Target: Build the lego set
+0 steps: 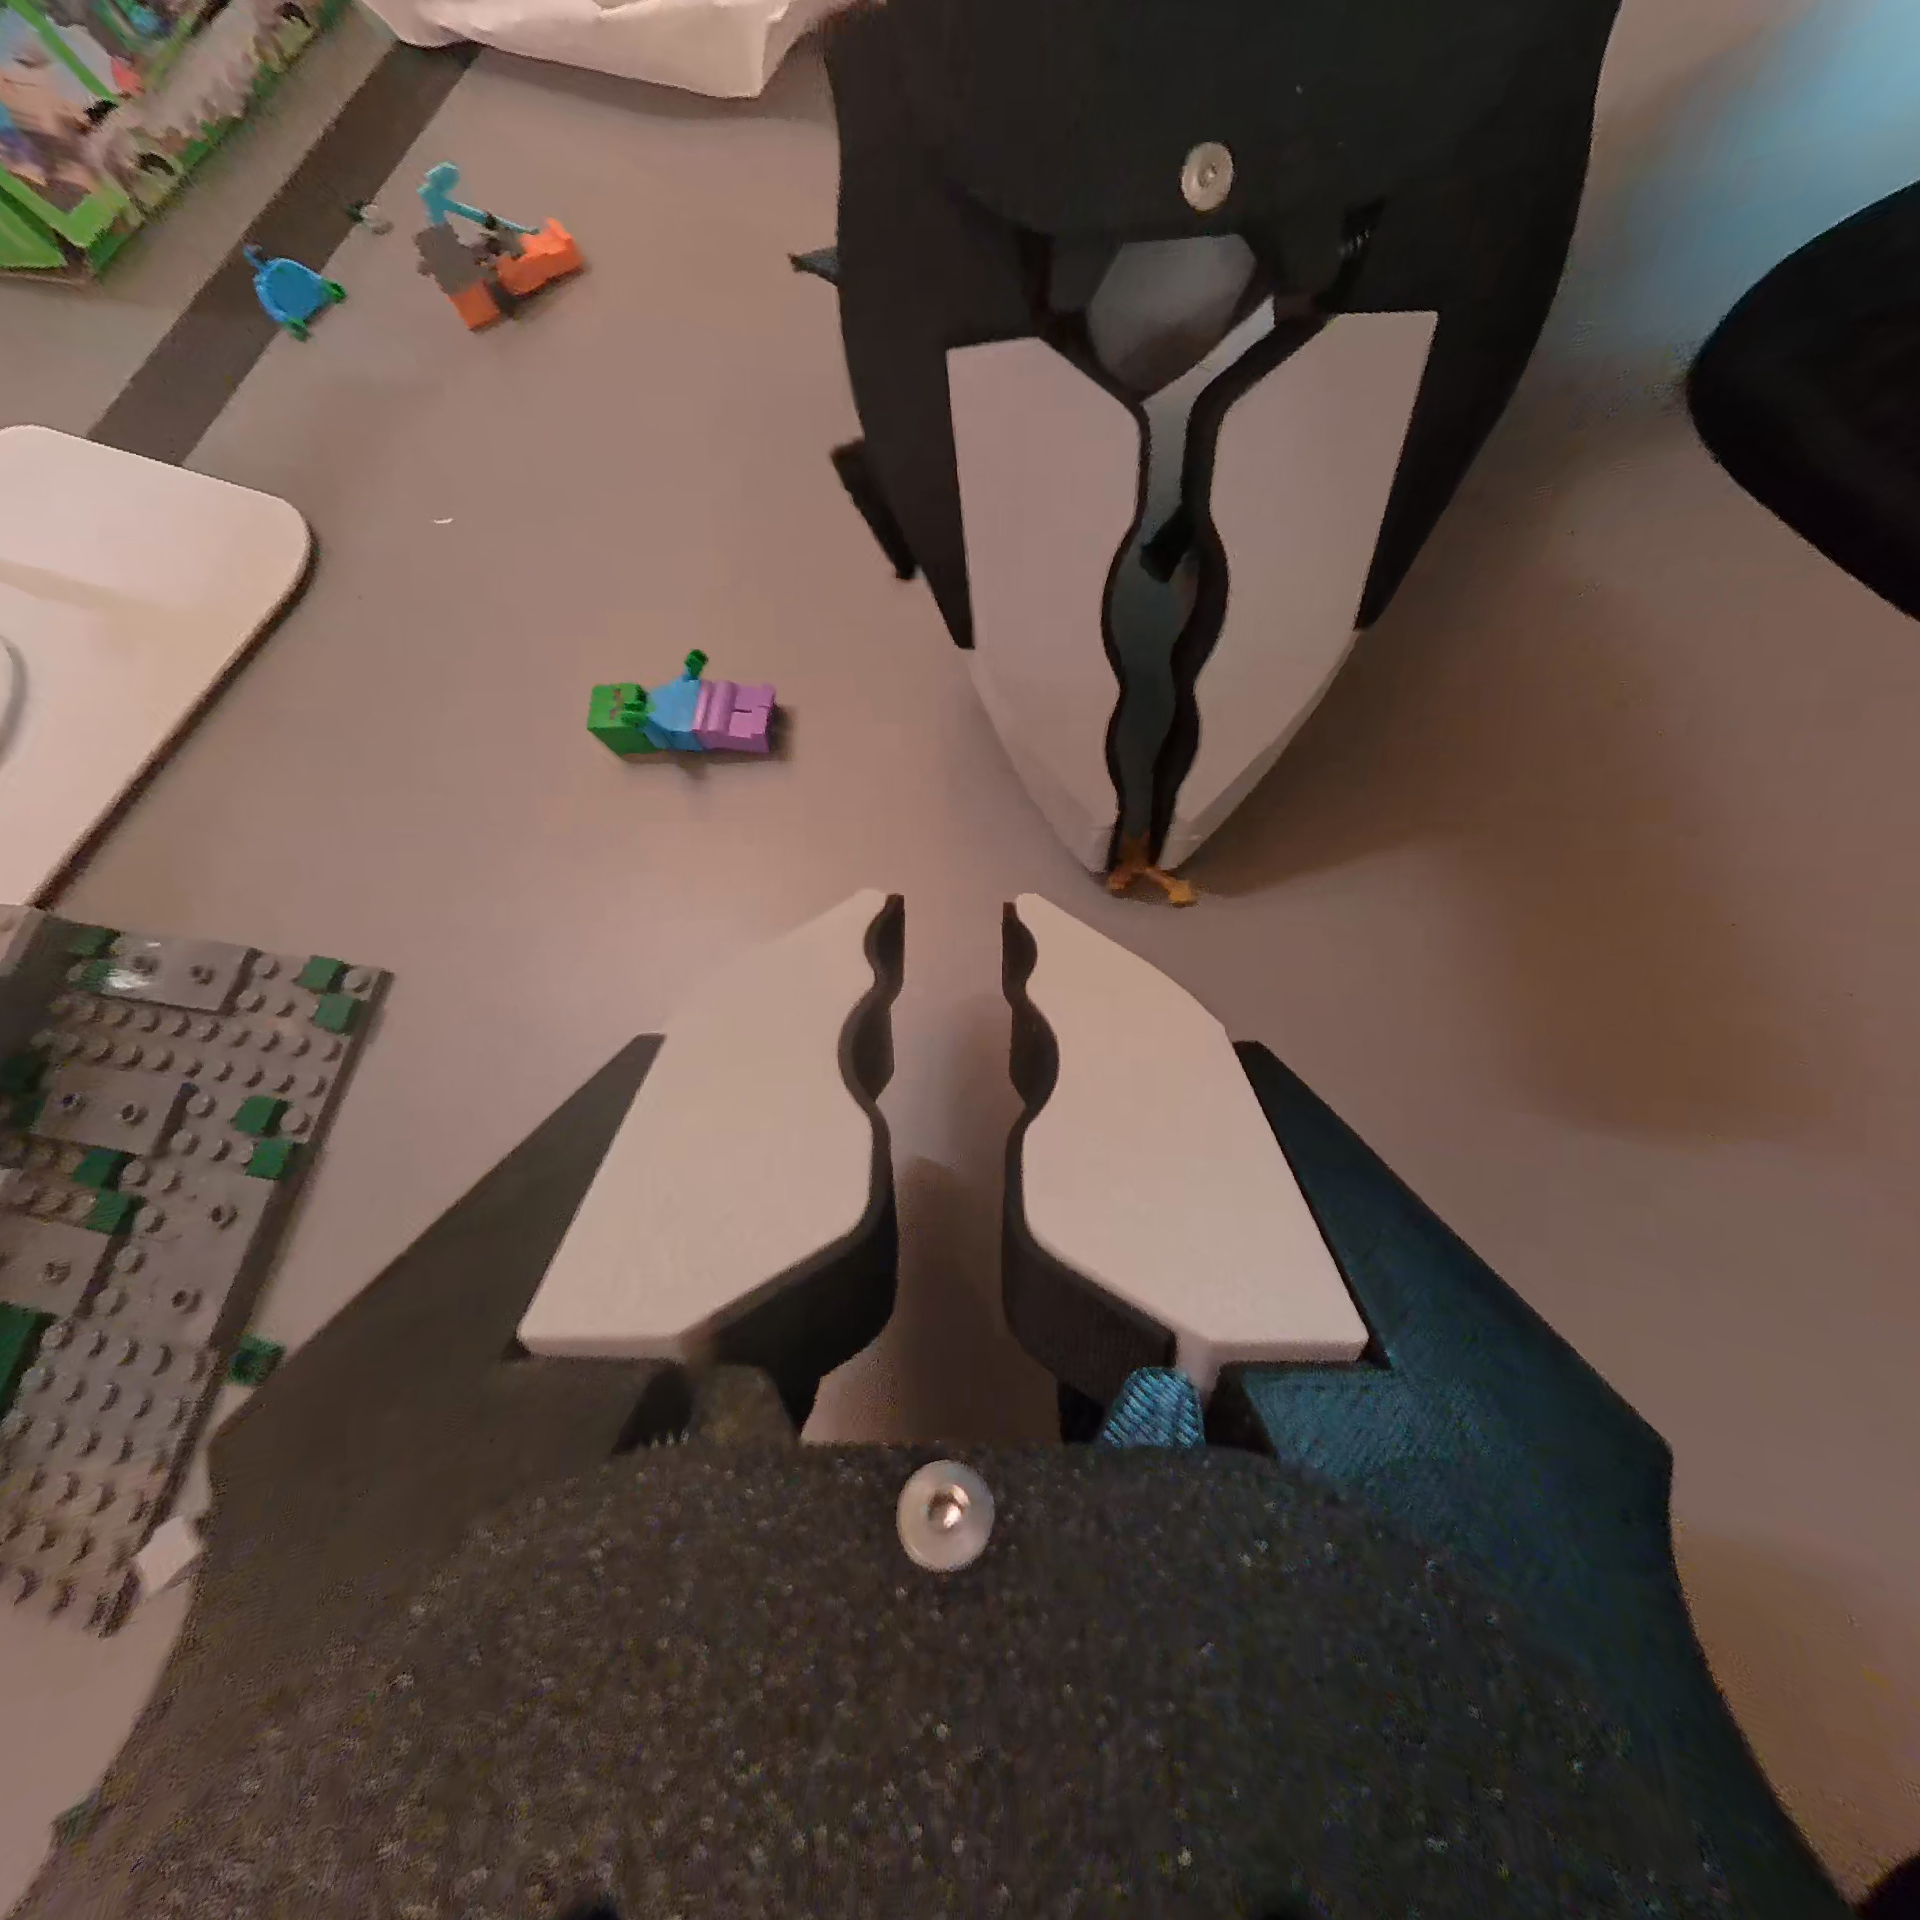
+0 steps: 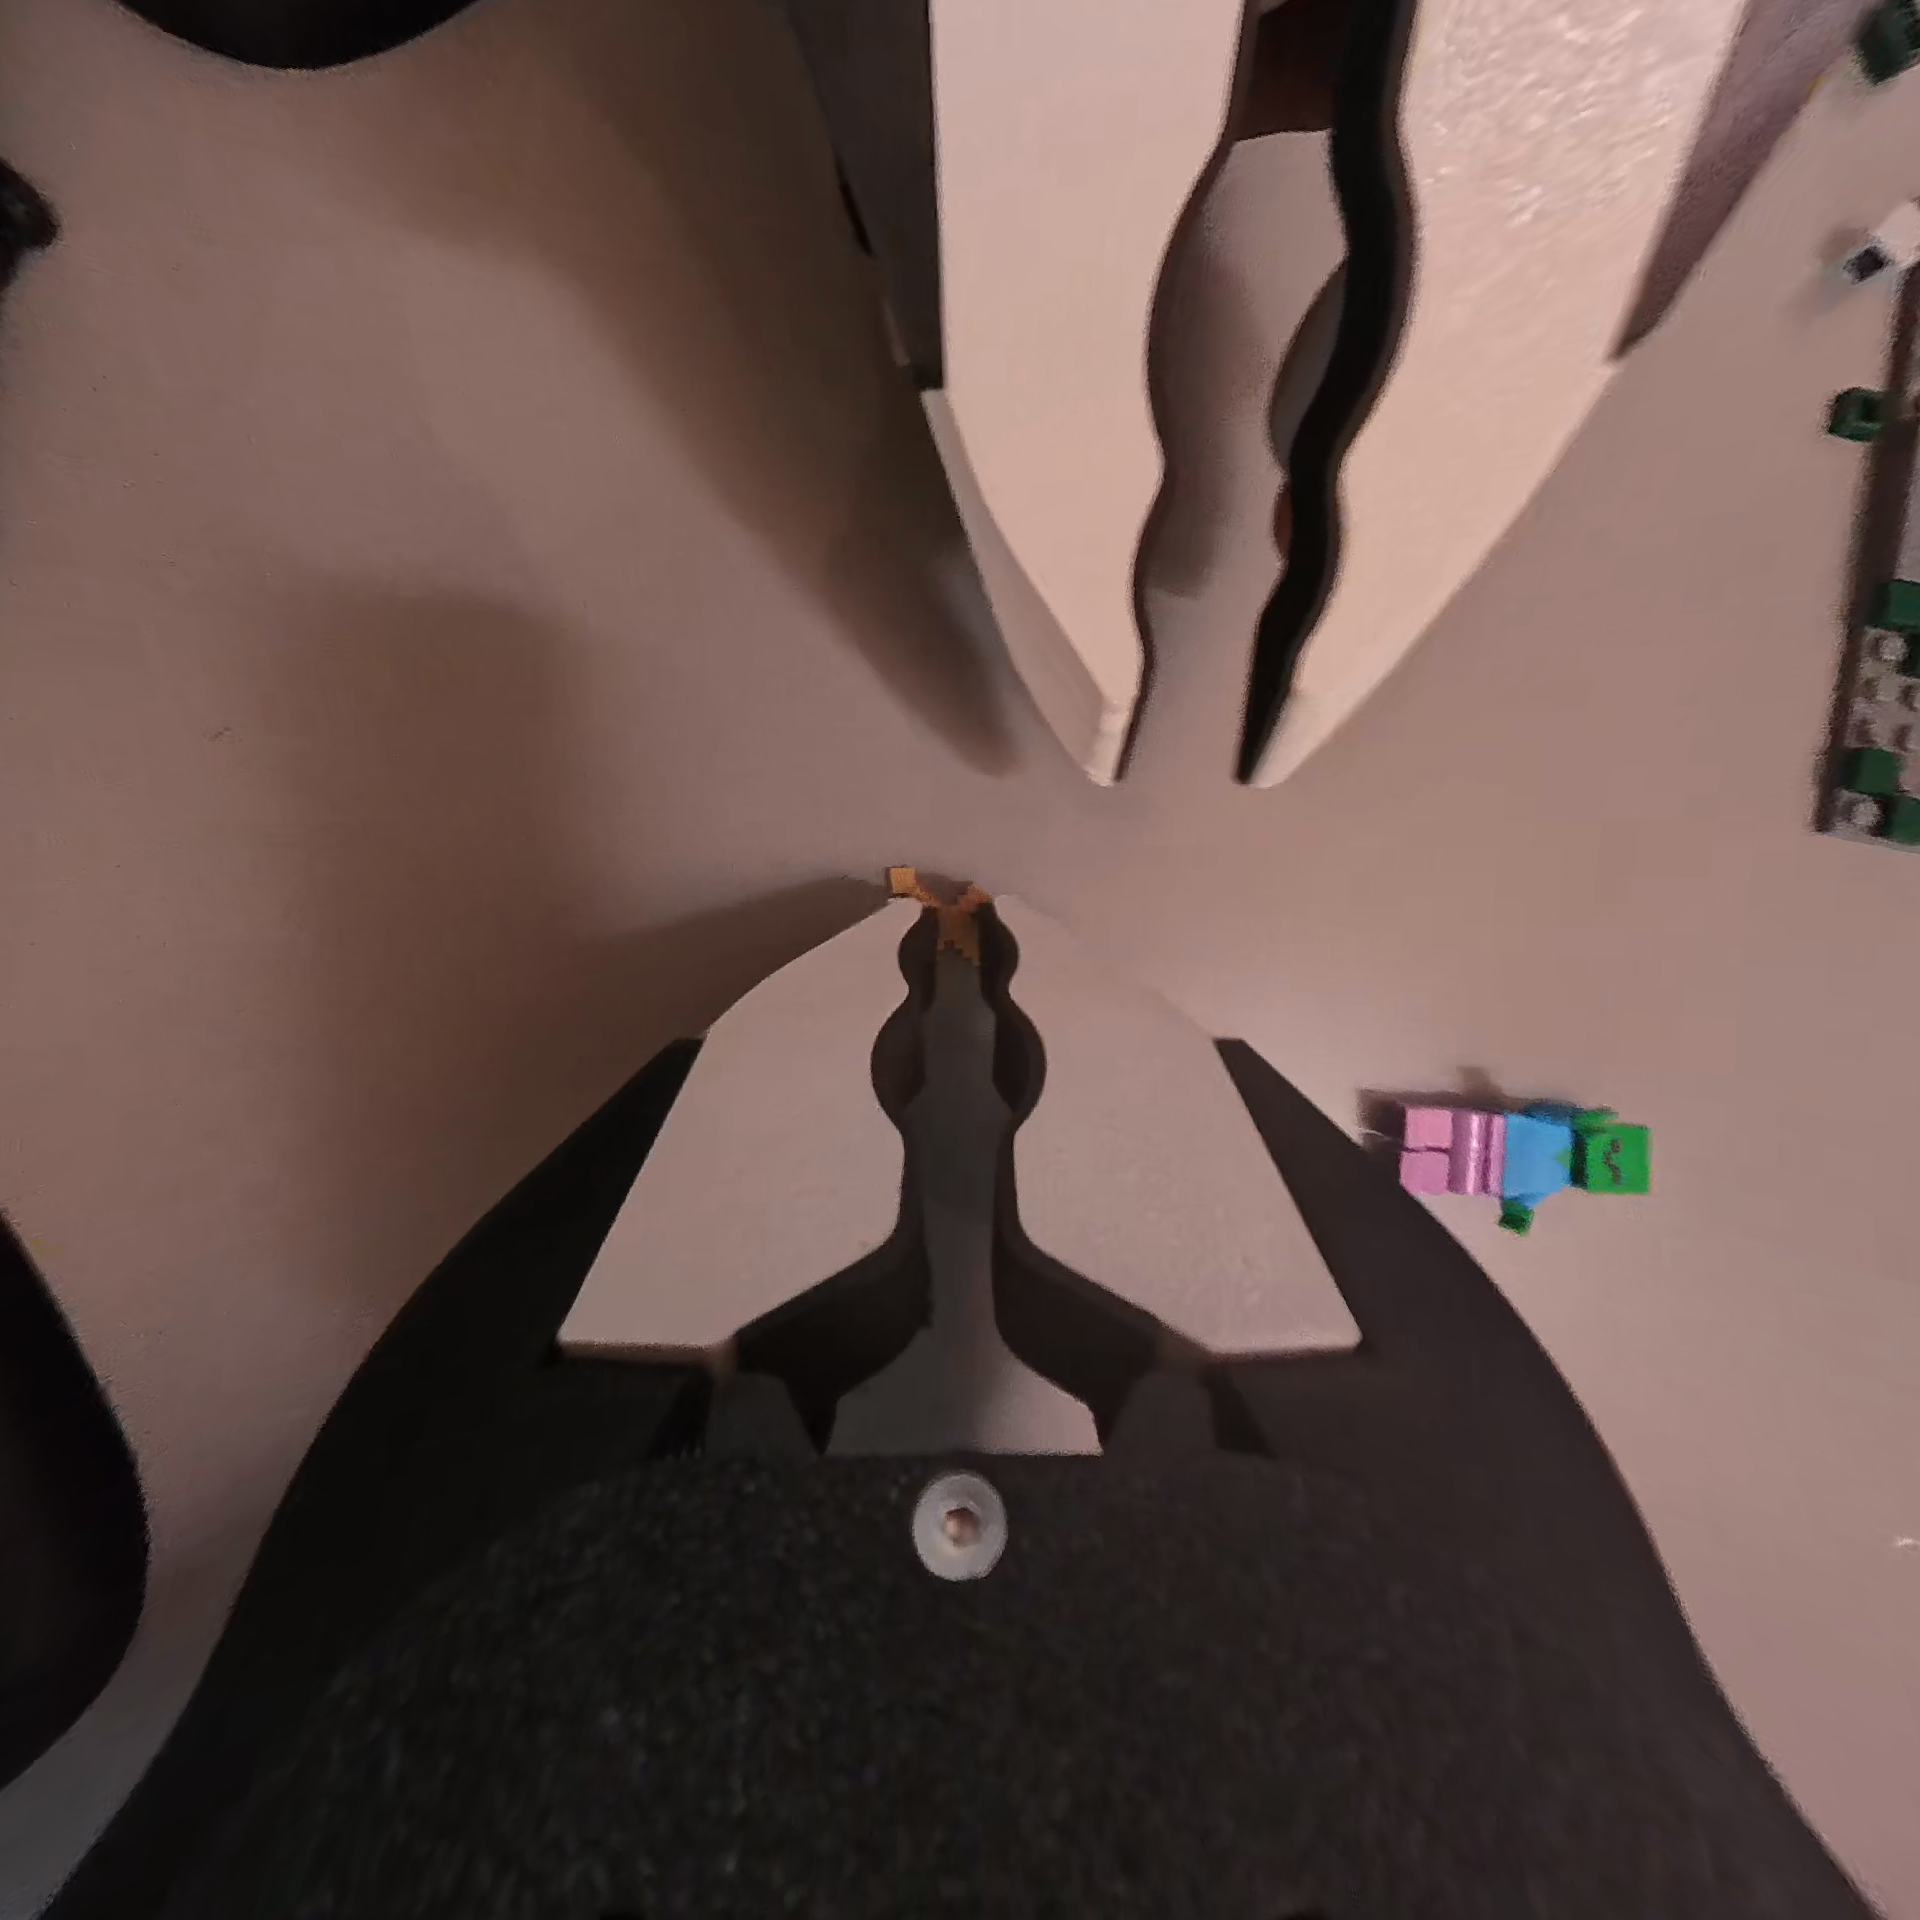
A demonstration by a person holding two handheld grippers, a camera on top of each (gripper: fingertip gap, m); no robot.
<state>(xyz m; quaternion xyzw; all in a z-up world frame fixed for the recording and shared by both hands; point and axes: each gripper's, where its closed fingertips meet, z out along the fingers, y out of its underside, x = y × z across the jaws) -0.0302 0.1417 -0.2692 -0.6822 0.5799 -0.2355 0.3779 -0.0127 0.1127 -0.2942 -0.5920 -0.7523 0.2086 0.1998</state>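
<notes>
The right claw (image 2: 948, 914) is pinched on a tiny orange piece (image 2: 951, 912) at the desk (image 2: 416, 727); the left claw (image 1: 951, 914) hangs parted, empty; beyond lie 1 finished green-headed figure (image 1: 686, 717) and a sparsely studded grey baseplate (image 1: 156, 1195); most building apparently remains.

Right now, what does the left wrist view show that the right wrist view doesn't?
Only the left wrist view shows the orange and blue lego build, the small blue piece, the green set box and the white tray. Only the right wrist view shows the right tongs' own grip up close on the small orange piece. Both show the green-headed minifigure lying on the table, the grey studded baseplate, and the left tongs open, facing the right tongs.
</notes>
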